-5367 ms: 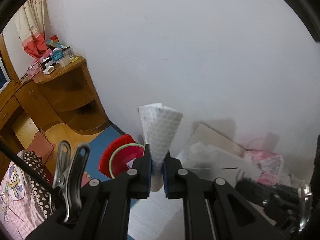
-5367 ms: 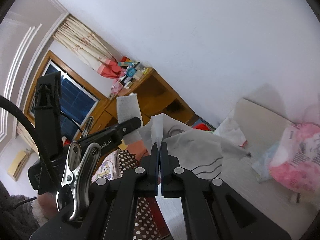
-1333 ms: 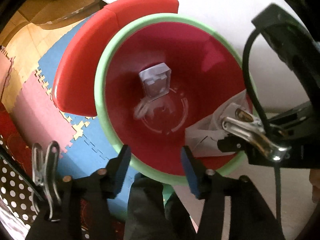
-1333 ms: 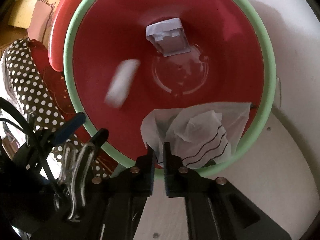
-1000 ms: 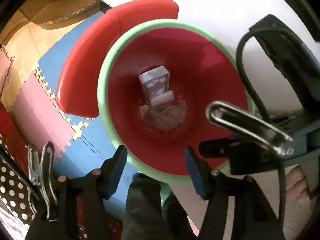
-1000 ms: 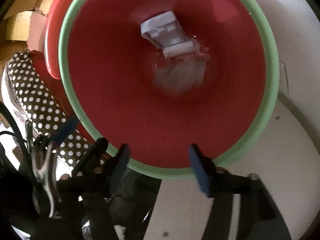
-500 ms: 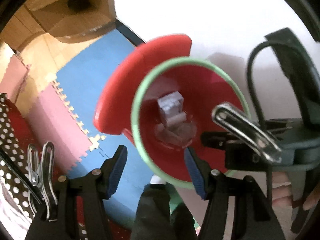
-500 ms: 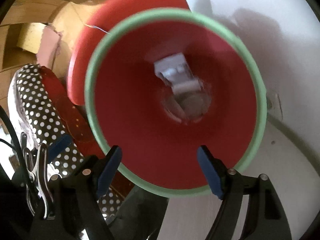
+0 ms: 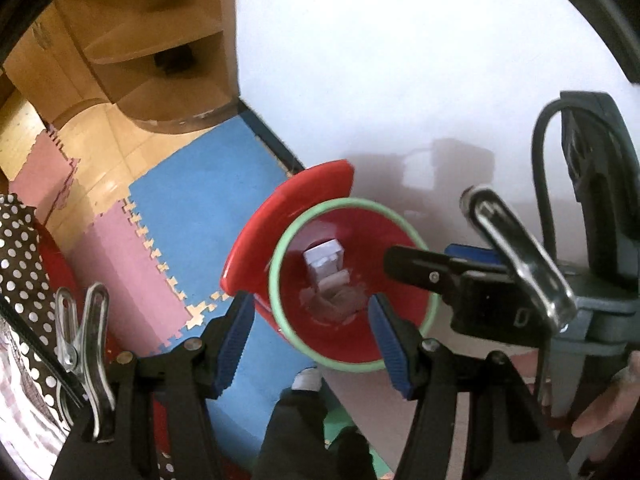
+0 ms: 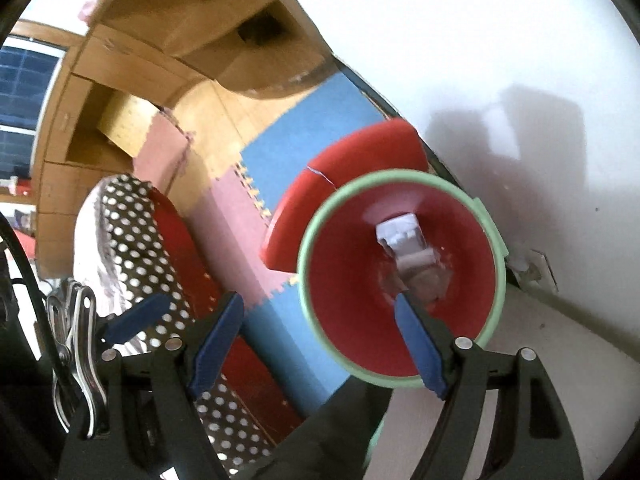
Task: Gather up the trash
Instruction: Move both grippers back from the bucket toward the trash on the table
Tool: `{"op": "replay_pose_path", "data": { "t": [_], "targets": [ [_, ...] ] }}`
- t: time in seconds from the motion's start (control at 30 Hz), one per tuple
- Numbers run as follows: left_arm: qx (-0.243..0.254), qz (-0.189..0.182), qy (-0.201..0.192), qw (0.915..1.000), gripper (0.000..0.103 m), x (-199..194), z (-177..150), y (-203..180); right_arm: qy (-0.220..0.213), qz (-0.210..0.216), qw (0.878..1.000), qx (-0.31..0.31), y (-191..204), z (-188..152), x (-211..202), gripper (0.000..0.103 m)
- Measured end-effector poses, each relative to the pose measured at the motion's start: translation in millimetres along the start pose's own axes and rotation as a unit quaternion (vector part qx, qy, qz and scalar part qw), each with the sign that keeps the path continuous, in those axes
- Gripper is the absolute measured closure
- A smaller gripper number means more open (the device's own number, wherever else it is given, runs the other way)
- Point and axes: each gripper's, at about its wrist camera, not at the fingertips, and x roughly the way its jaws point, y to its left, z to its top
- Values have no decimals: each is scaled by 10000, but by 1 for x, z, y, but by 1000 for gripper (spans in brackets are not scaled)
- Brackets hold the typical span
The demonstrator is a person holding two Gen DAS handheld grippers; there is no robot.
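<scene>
Both grippers have risen off the bin; a second ago its red inside filled each view, now floor mats and a wooden shelf show around it. Paper held five seconds back now lies in the bin bottom.

Left gripper: jaws apart, nothing between the blue pads; bin at 12 o'clock from the tips. Right gripper: jaws wide apart, empty; bin at 1 o'clock, its green rim behind the right finger.

Trash: pale box and crumpled white paper together at the bin bottom, box toward 12 o'clock. Red lid behind the bin at 10 o'clock. White wall at 1 o'clock.
</scene>
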Motion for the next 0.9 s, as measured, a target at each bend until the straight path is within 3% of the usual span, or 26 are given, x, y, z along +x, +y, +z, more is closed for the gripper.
{"op": "replay_pose_path", "data": {
  "t": [0.13, 0.33, 0.4, 0.57, 0.73, 0.9],
  "targets": [
    [81, -219, 55, 9997, 41, -15, 4, -10, -299, 25, 9995, 0, 2, -5, -25, 24],
    [967, -84, 187, 9951, 41, -42, 3, -51, -991, 91, 9950, -94, 2, -19, -74, 24],
    [1040, -207, 52, 9943, 41, -62, 2, -65, -1199, -40, 9927, -157, -3, -27, -93, 24],
    [1220, -36, -428, 9916, 41, -97, -11, -92, -1607, -188, 9868, 79, -9, -44, -137, 24],
    [1056, -158, -567, 9927, 41, -112, -24, -106, -1947, 211, 9789, 583, -4, -58, -178, 23],
    [1489, -143, -804, 9855, 41, -141, -46, -135, -2314, 82, 9708, 631, 4, -81, -218, 23]
  ]
}}
